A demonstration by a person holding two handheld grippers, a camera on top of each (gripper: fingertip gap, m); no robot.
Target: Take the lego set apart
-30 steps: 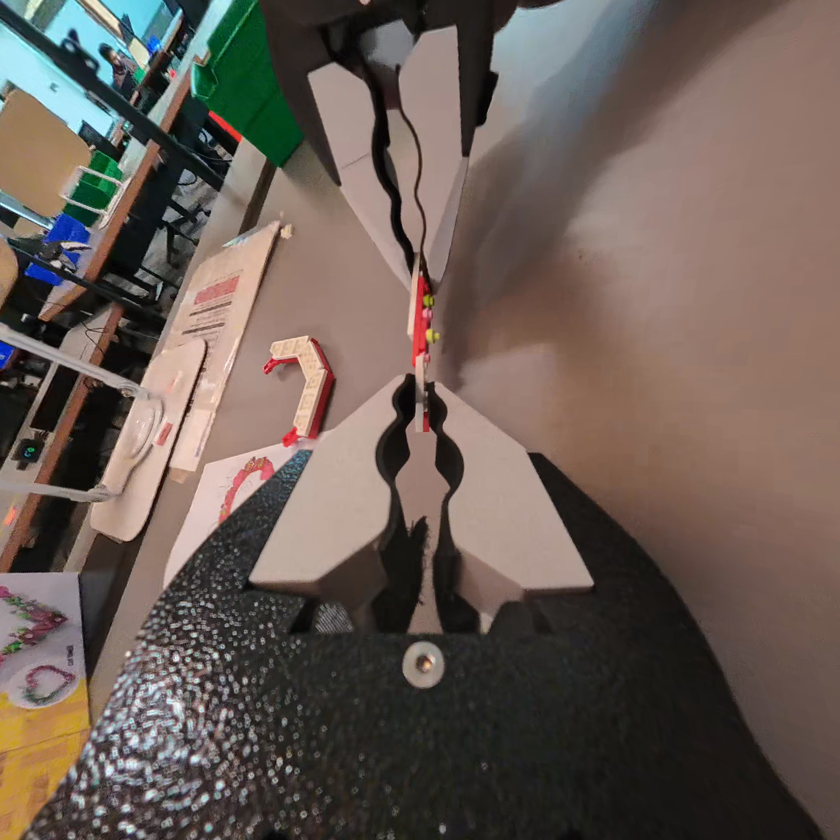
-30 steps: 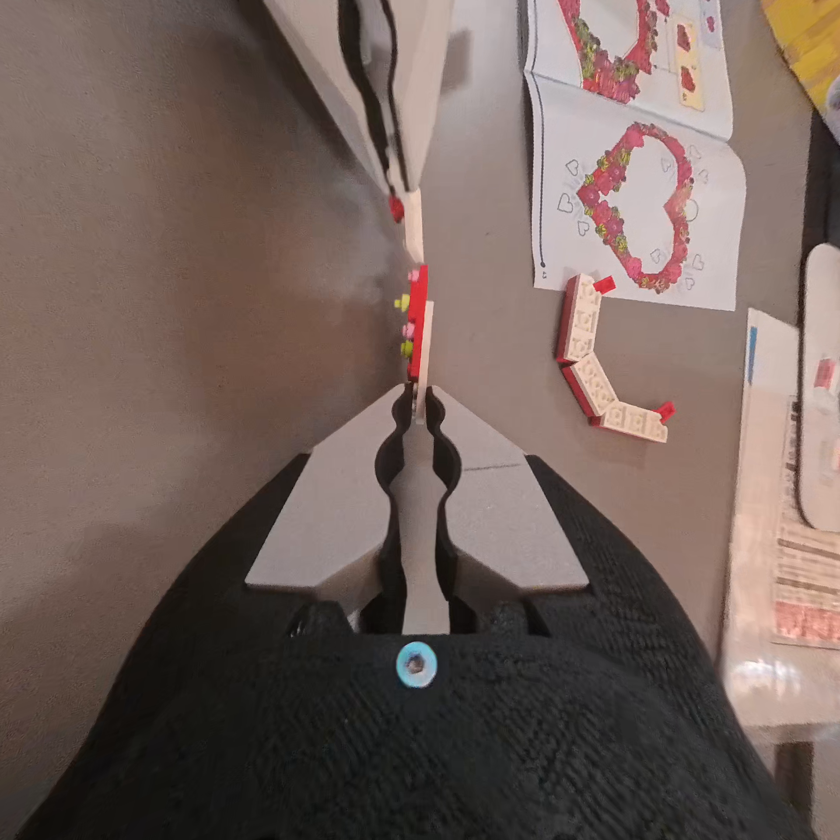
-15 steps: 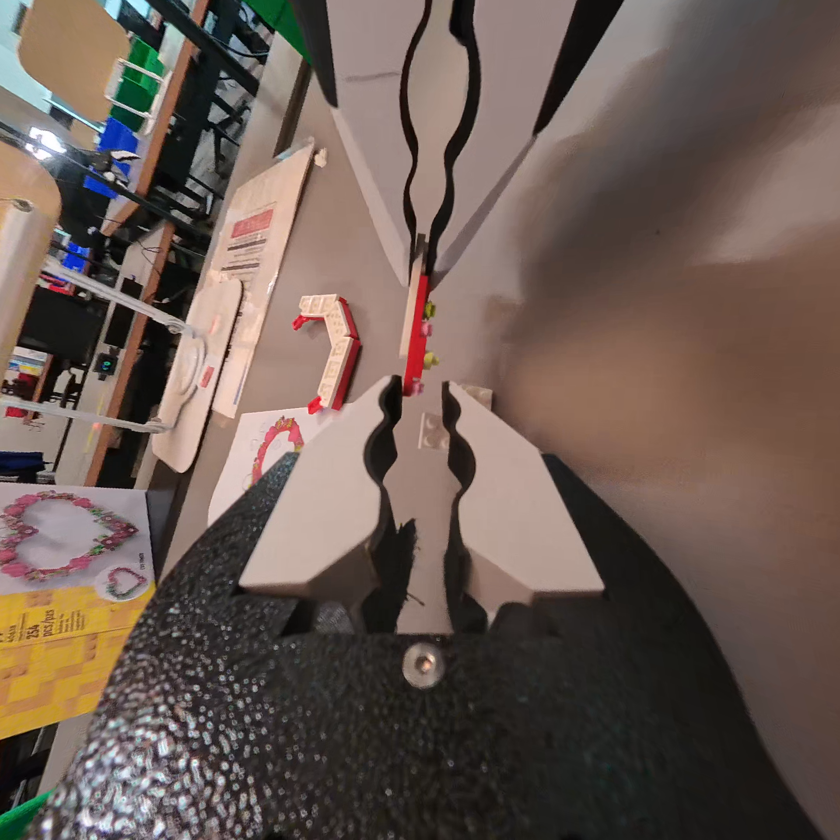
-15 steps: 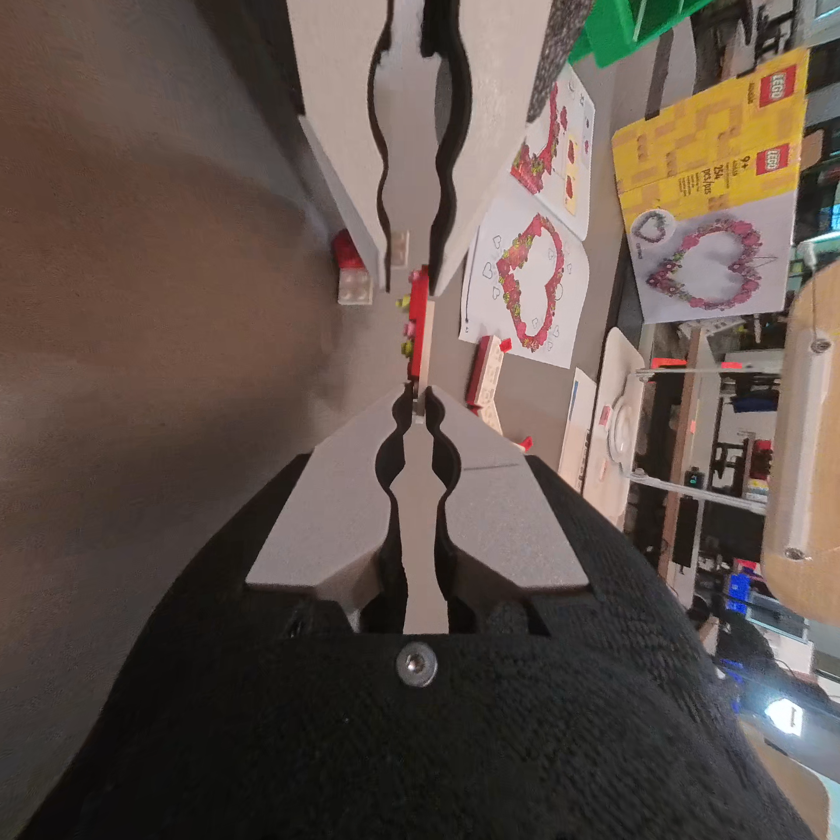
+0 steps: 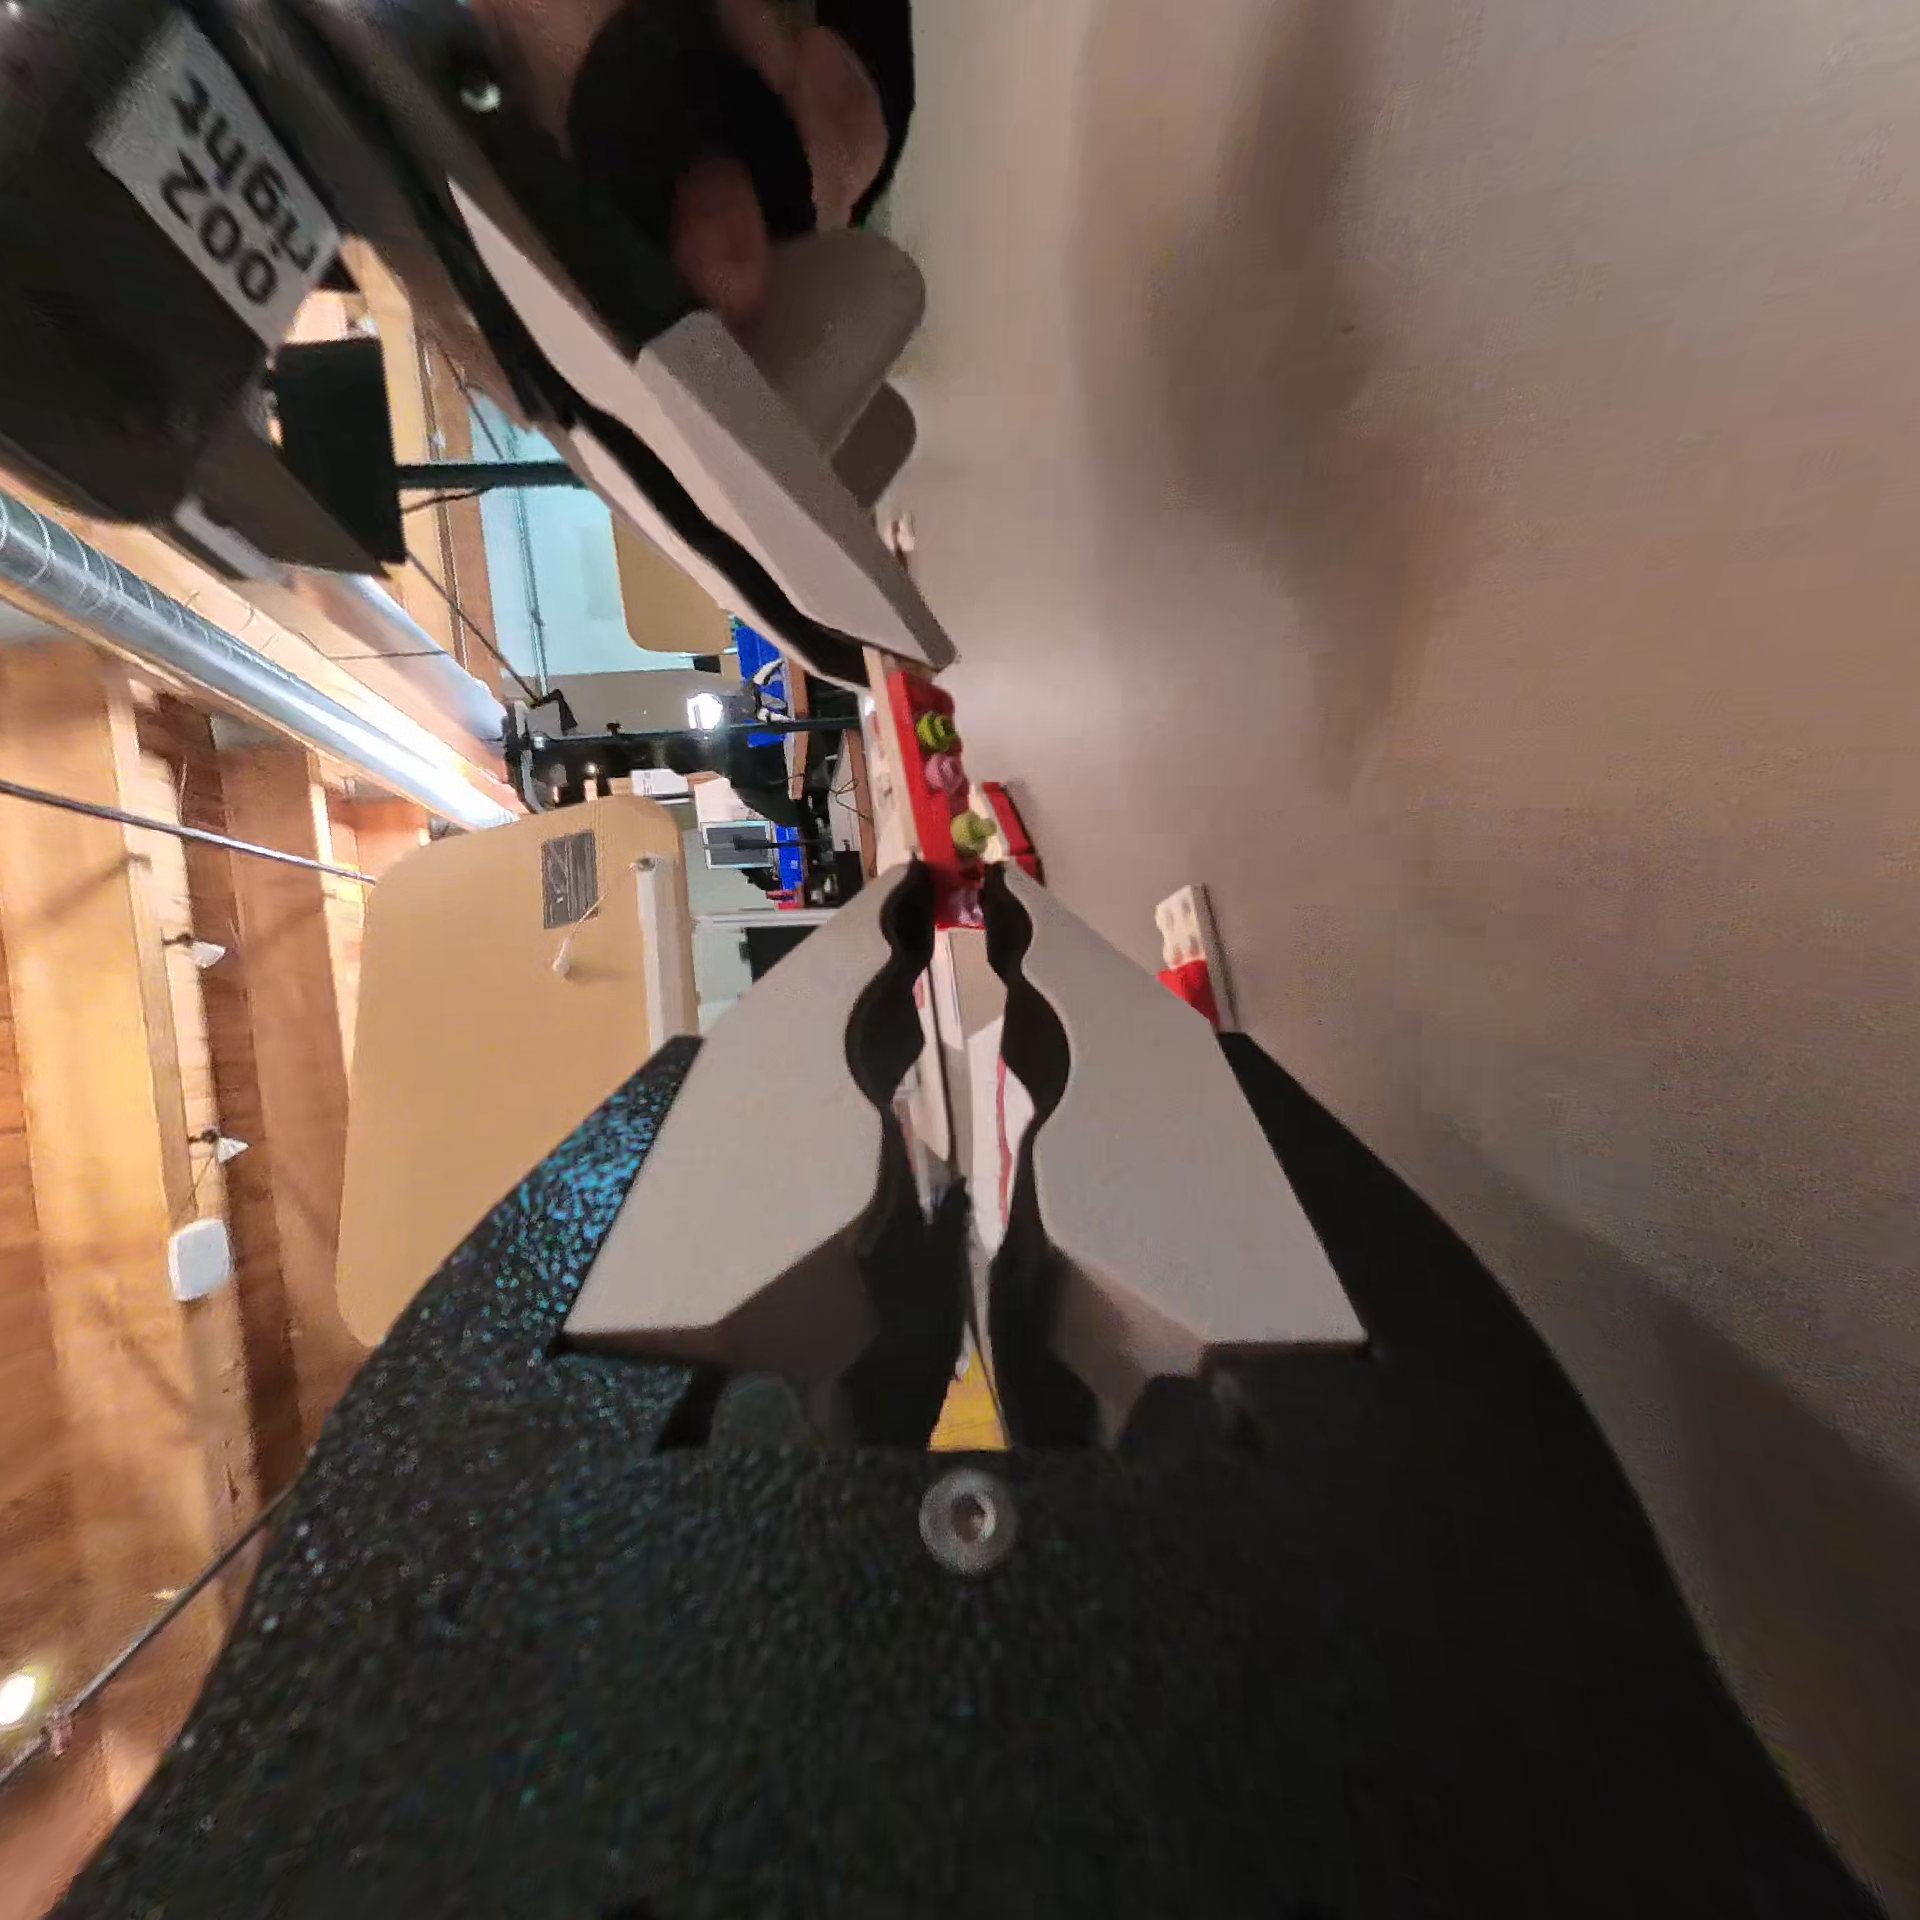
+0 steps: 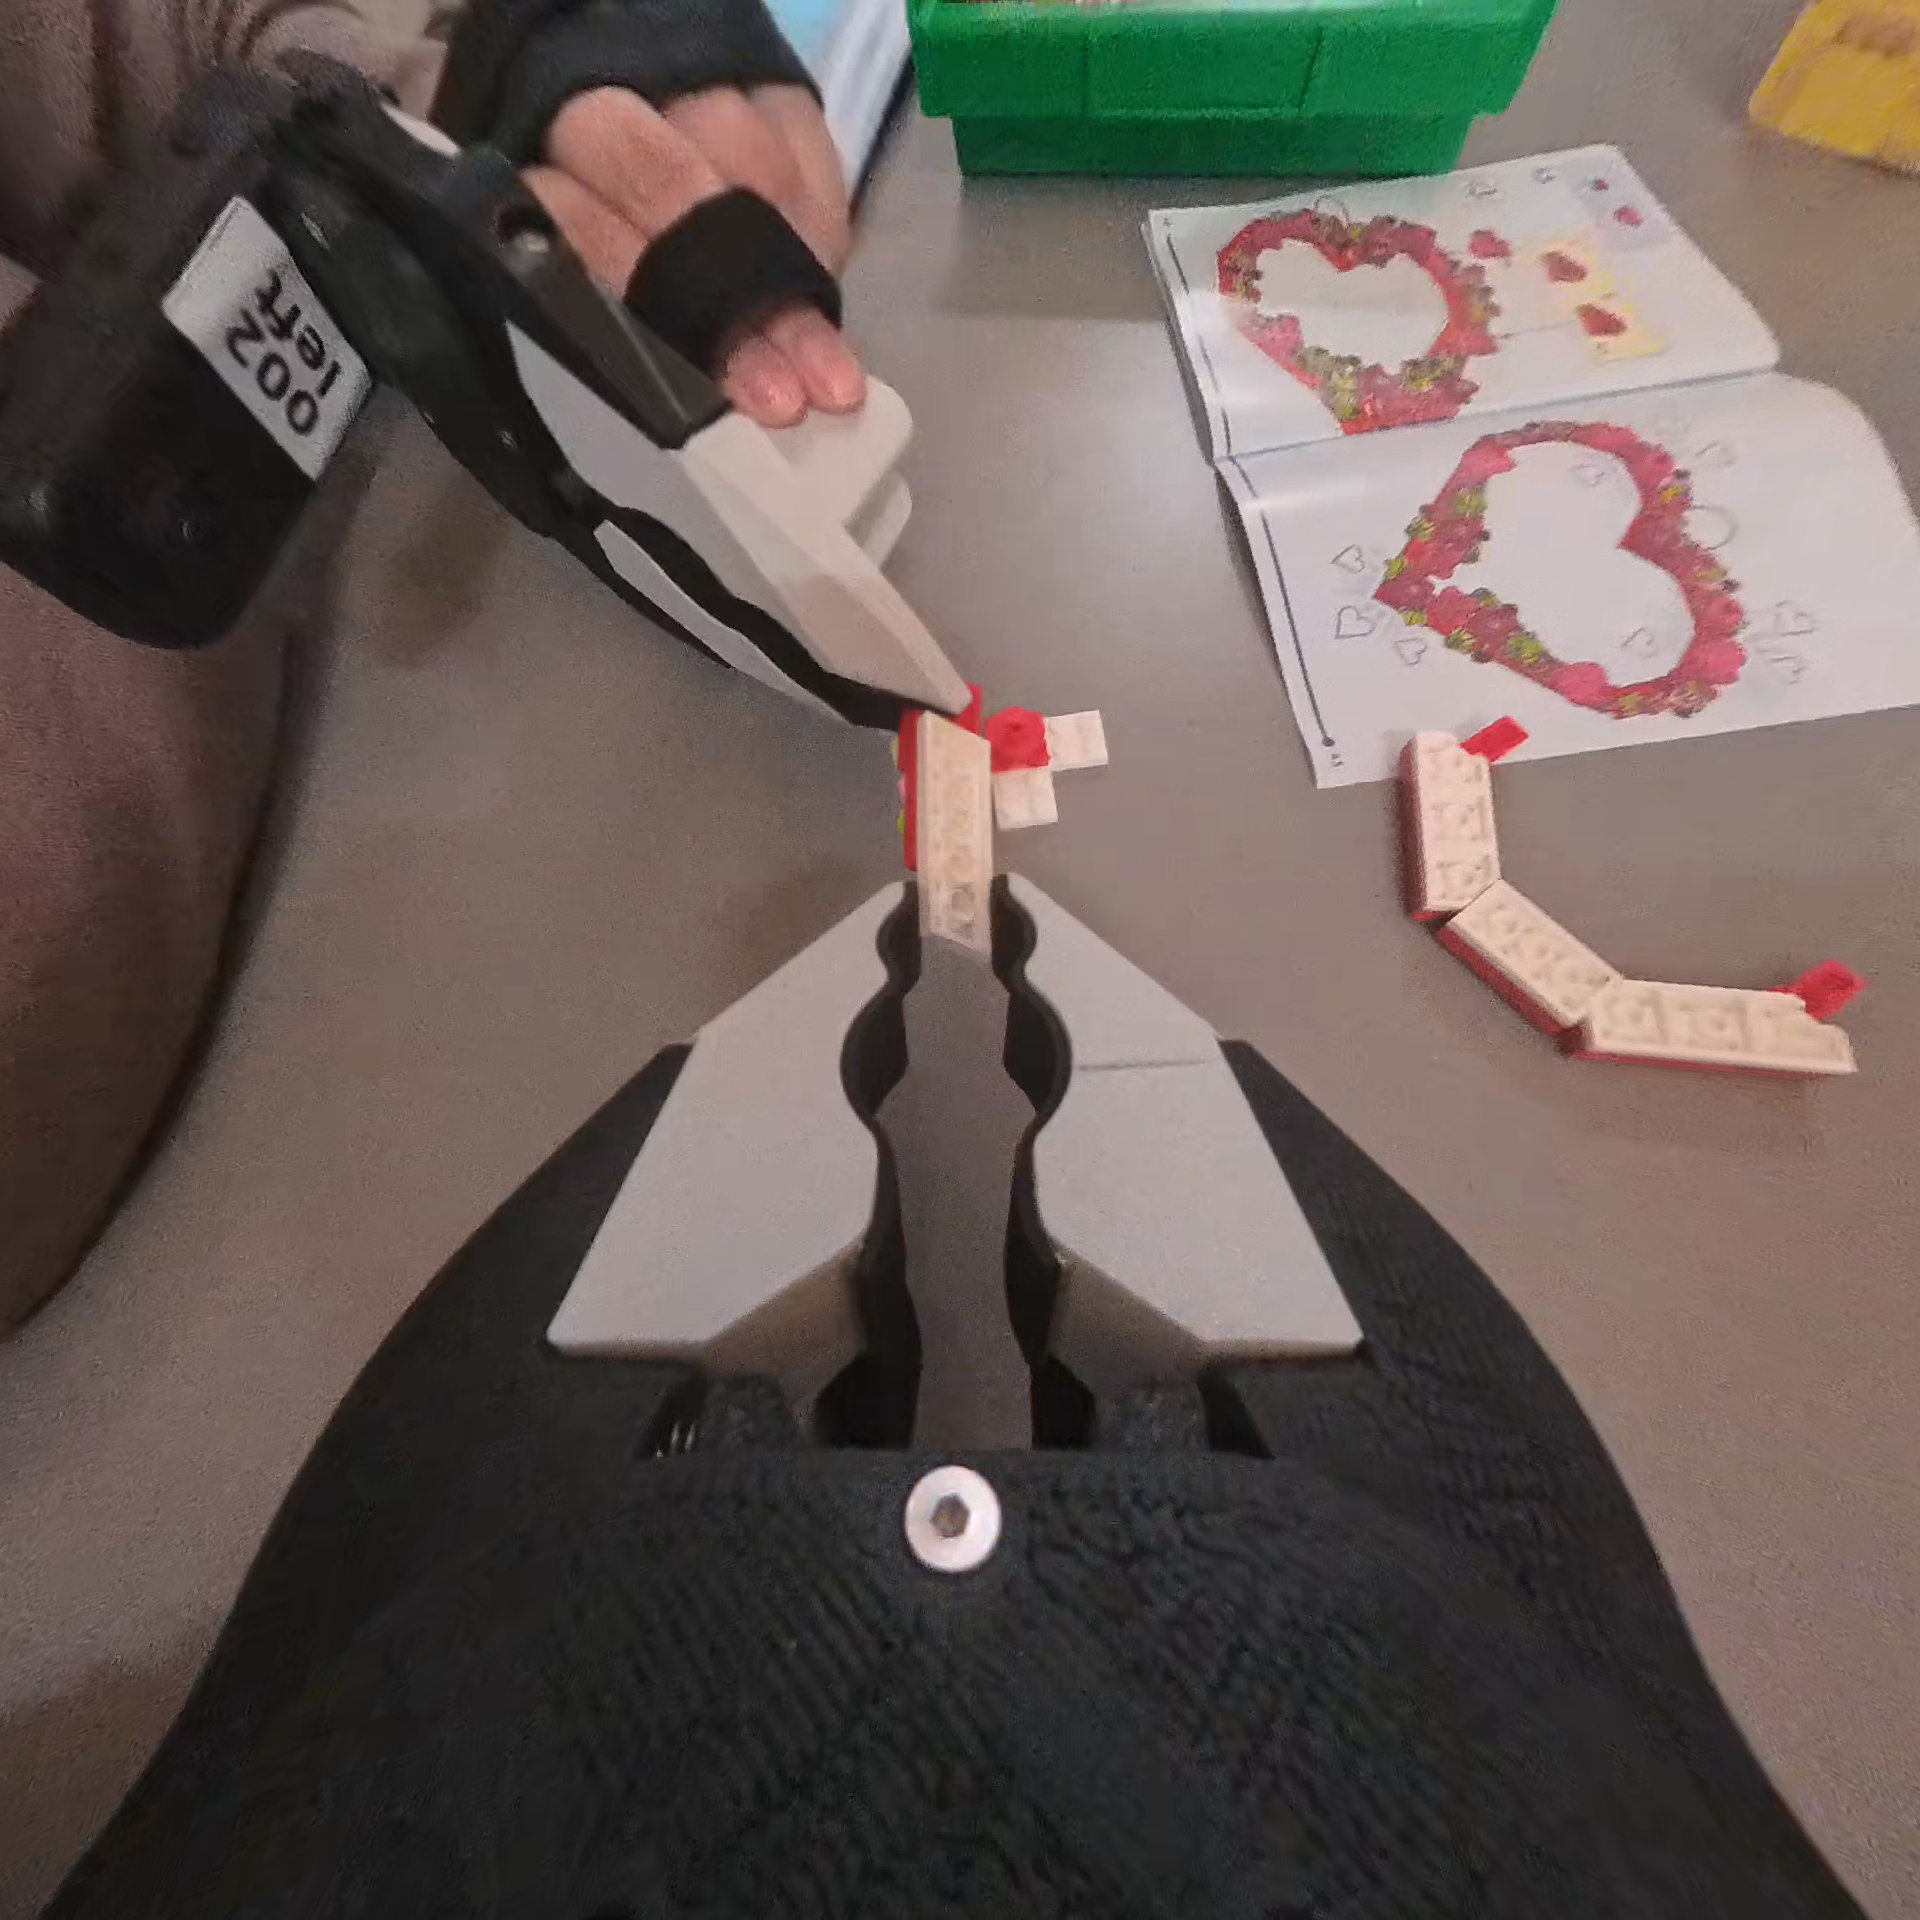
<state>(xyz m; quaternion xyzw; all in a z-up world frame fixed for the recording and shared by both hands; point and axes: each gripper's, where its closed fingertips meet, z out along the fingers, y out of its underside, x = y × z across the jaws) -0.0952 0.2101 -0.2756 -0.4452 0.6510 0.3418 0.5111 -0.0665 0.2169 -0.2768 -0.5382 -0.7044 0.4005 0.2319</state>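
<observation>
Red-and-white lego strip pinched at both ends, right gripper and left gripper clamped, above grey table. Risk: snapping apart, scattering toward loose bricks at one o'clock.

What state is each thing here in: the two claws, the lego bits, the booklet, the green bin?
Right gripper: shut on one end of the lego strip.
Left gripper: shut on its other end.
Lego strip: held off the table, on edge.
Loose pieces: lying on the table, detached.
Curved section: flat on the table, still joined.
Booklet: open.
Green bin: upright; contents hidden.
</observation>
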